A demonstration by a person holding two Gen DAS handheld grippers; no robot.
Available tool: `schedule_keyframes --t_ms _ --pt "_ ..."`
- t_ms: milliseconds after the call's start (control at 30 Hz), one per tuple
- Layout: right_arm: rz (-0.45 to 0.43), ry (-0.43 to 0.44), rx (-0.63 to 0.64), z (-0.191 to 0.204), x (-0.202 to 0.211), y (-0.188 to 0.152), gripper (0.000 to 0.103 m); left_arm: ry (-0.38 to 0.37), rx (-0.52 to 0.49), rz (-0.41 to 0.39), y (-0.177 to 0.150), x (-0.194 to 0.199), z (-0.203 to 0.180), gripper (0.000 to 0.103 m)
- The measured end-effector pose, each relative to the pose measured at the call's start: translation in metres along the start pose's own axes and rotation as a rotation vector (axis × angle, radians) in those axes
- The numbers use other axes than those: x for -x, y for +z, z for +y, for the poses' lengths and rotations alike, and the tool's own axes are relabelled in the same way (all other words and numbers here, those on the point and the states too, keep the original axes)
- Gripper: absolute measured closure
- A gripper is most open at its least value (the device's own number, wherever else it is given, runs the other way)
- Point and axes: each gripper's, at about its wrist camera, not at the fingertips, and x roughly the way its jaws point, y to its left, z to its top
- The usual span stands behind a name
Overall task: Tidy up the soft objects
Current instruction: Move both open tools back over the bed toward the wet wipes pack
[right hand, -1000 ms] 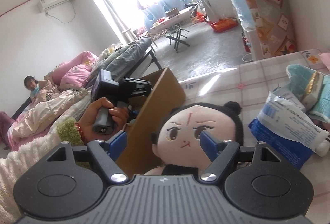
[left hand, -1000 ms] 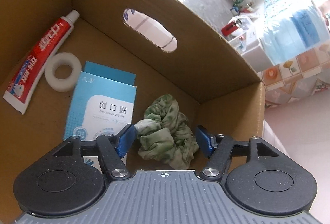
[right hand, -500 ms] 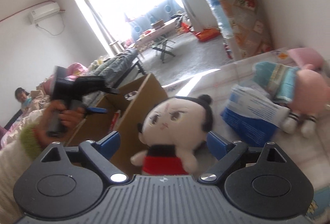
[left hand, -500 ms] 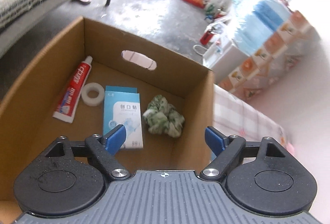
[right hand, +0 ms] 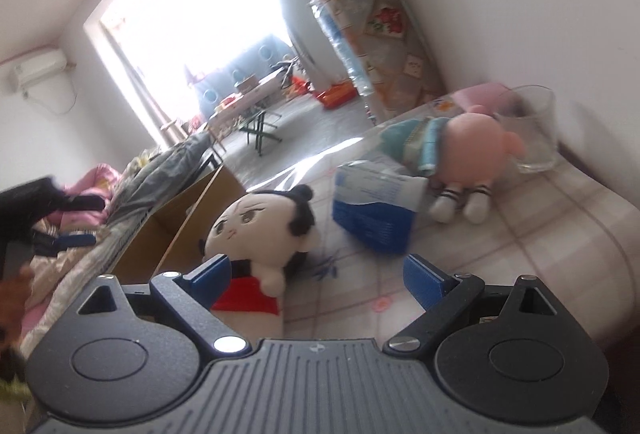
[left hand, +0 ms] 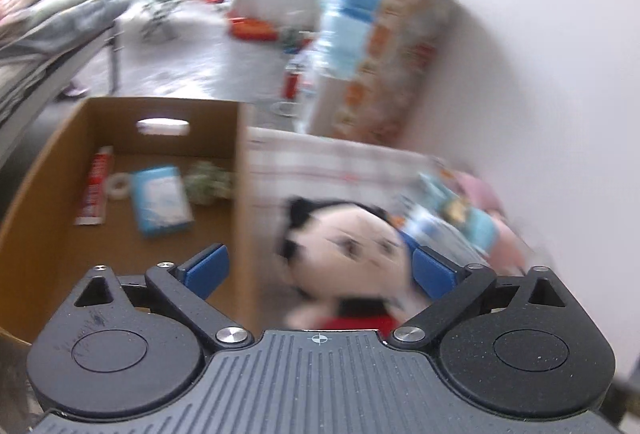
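Both tongs, left tongs [left hand: 316,270] and right tongs [right hand: 318,276], have just been opening, empty, near the black-haired red-dressed doll [right hand: 260,230]; only the left view shows the green scrunchie [left hand: 208,182] inside the box [left hand: 240,202].

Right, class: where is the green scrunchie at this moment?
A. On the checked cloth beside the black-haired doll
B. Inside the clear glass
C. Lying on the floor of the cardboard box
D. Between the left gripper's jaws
C: the left wrist view shows the green scrunchie on the floor of the cardboard box, beside the blue packet.
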Motion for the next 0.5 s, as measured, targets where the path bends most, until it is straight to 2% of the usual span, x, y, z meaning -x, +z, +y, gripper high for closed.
schedule_keyframes --t_ms 267,500 --pt "-0.046 0.016 0.037 -0.028 0.007 0.021 0.008 -0.103 -0.262 -0.038 -0.065 -0.029 -0.096 0.001" --pt "0.004 0.125 0.043 -0.057 -0.034 0.054 0.012 -0.119 -0.430 -0.042 -0.098 -0.076 -0.158 0.002"
